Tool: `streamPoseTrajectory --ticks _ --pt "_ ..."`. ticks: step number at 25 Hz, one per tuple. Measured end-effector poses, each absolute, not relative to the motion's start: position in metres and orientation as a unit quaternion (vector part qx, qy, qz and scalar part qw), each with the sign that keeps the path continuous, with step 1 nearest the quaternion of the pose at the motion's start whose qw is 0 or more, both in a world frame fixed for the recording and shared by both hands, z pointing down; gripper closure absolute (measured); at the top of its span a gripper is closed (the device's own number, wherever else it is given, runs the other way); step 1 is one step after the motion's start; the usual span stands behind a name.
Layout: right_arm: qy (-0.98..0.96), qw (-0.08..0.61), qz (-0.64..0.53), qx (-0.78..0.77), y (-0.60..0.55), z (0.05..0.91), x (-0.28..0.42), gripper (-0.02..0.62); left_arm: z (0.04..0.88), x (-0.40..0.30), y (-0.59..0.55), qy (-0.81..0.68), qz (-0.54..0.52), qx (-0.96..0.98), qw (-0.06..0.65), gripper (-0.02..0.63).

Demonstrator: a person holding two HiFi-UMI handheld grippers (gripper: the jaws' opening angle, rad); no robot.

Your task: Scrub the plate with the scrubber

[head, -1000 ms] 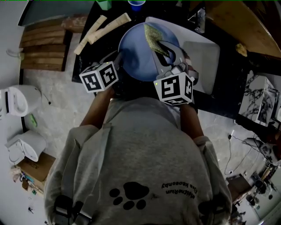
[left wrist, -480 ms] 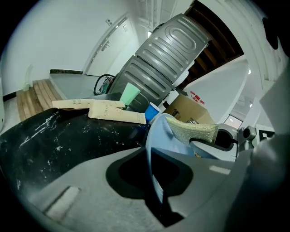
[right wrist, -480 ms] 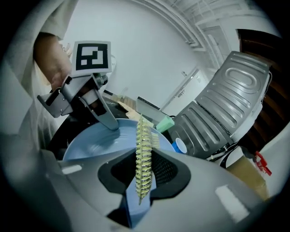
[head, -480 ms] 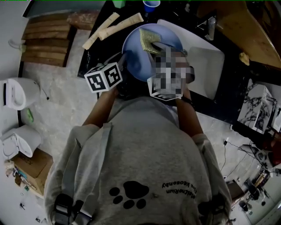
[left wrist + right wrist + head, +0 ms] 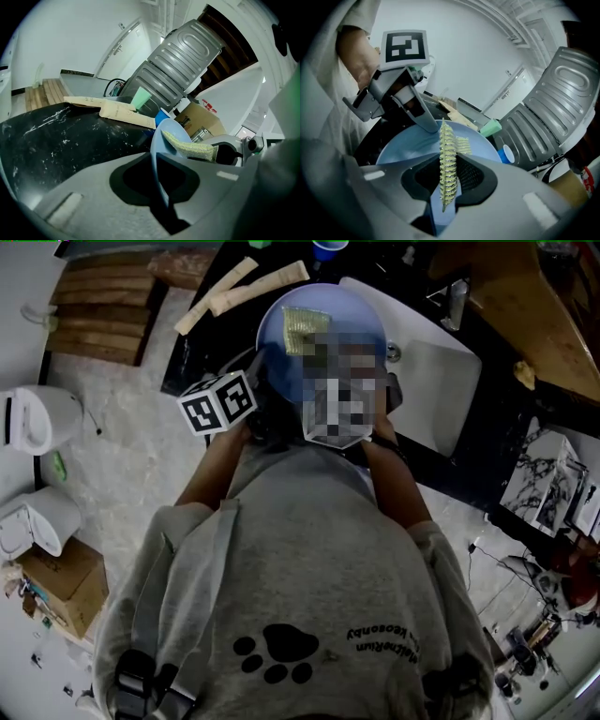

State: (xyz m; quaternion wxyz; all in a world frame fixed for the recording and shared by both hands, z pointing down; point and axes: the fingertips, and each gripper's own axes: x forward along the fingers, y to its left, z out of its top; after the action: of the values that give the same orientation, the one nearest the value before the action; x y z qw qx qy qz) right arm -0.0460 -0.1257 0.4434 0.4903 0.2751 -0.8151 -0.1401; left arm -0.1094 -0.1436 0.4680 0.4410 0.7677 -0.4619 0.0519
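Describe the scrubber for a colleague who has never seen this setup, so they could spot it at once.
Find the black marbled countertop; a round blue plate is held up at its white sink. The scrubber is the thin yellow-green pad against the plate's face, pinched in the right tool. Unlike the smooth green block beyond, it is coarse and woven.

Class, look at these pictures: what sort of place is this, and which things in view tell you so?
Probably a kitchen or washing-up corner: a white sink with a tap sits in a black marbled counter, and a blue plate has a scrubber against it.
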Motion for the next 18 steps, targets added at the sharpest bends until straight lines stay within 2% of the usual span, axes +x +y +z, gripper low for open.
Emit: streamPoseTrajectory --ticks 18 --pt "-0.865 0.478 0.013 0.149 -0.054 0.461 -0.067 0.520 0.467 -0.113 -0.142 -0.484 0.035 0.765 0.423 0.580"
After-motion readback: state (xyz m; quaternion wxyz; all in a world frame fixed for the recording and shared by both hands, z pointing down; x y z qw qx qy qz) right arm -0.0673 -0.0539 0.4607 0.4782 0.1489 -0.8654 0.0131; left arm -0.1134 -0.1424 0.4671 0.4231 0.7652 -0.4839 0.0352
